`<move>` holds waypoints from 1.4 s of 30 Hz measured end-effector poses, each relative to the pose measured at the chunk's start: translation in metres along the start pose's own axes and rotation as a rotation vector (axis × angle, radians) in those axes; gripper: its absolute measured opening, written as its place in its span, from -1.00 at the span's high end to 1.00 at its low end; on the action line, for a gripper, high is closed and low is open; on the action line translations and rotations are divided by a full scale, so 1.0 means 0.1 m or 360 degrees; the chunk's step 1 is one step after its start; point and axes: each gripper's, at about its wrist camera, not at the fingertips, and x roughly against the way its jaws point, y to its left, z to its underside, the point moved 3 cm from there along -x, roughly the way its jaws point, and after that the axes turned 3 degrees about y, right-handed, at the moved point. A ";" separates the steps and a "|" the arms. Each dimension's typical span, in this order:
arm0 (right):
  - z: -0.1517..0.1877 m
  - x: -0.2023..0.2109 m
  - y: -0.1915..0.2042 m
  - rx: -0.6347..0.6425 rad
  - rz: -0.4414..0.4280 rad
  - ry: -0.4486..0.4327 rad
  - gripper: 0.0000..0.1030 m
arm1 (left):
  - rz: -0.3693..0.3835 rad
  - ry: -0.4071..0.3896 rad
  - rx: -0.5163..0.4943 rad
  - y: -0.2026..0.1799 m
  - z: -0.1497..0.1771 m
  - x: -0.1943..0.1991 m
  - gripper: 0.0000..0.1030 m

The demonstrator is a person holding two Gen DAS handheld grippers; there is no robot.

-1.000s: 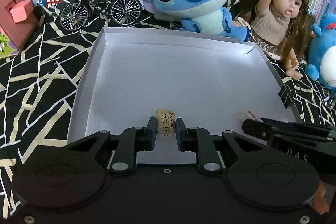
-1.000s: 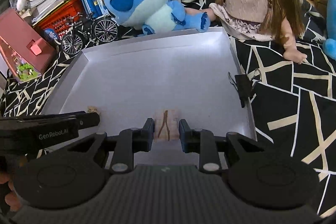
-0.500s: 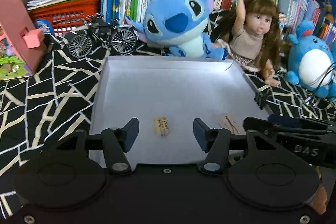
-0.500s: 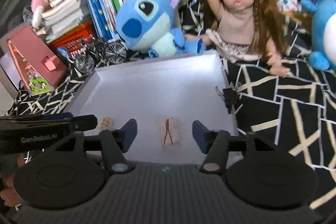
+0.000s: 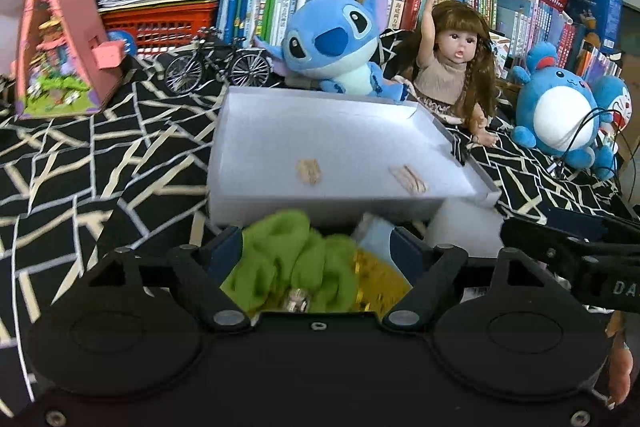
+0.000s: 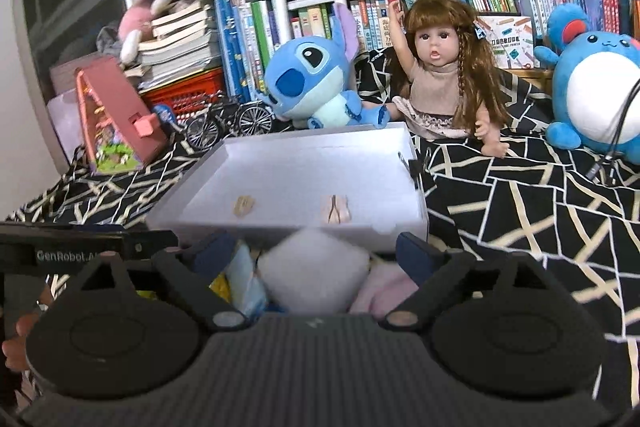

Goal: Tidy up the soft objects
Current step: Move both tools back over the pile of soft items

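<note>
left gripper (image 5: 316,247) and right gripper (image 6: 314,253), jaws just opened wide, gripping nothing. two small tan packets (image 5: 308,171) (image 6: 335,209) lie apart in the white tray (image 6: 300,163); green cloth (image 5: 288,259) and white pad (image 6: 314,275) sit near, before the tray.

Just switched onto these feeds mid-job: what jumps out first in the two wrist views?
The blue plush and the long-haired doll sit side by side behind the white tray, which holds just two small tan packets. Nearer, a green fluffy item lies between the open jaws of the left hand-held gripper, and a white soft block between those of the right hand-held gripper.
</note>
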 end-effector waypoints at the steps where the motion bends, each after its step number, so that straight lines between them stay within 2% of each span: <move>1: 0.05 0.05 0.02 0.0011 0.0005 -0.0015 -0.85 | -0.0008 -0.0015 0.0006 0.01 0.06 0.05 -0.55; 3: 0.15 0.16 0.06 0.0032 0.0003 -0.0057 -0.95 | -0.0018 -0.0043 0.0025 0.04 0.16 0.14 -0.56; 6: 0.28 0.29 0.14 0.0094 -0.0030 -0.0105 -1.00 | -0.0014 -0.0057 0.0054 0.07 0.30 0.24 -0.57; 14: 0.55 0.43 0.42 0.0315 -0.0047 -0.0154 -1.00 | -0.0012 -0.0013 0.0024 0.07 0.53 0.32 -0.57; 22: 0.76 0.42 0.60 0.0480 -0.0014 -0.0143 -1.00 | -0.0029 -0.0024 0.0042 0.06 0.64 0.38 -0.40; 32: 0.88 0.38 0.70 0.0552 0.0002 -0.0143 -1.00 | -0.0131 -0.0060 -0.0014 0.20 0.81 0.61 -0.41; 42: 0.92 0.26 0.81 0.0648 0.0033 -0.0155 -1.00 | -0.0166 -0.0033 -0.0016 0.25 0.91 0.46 -0.43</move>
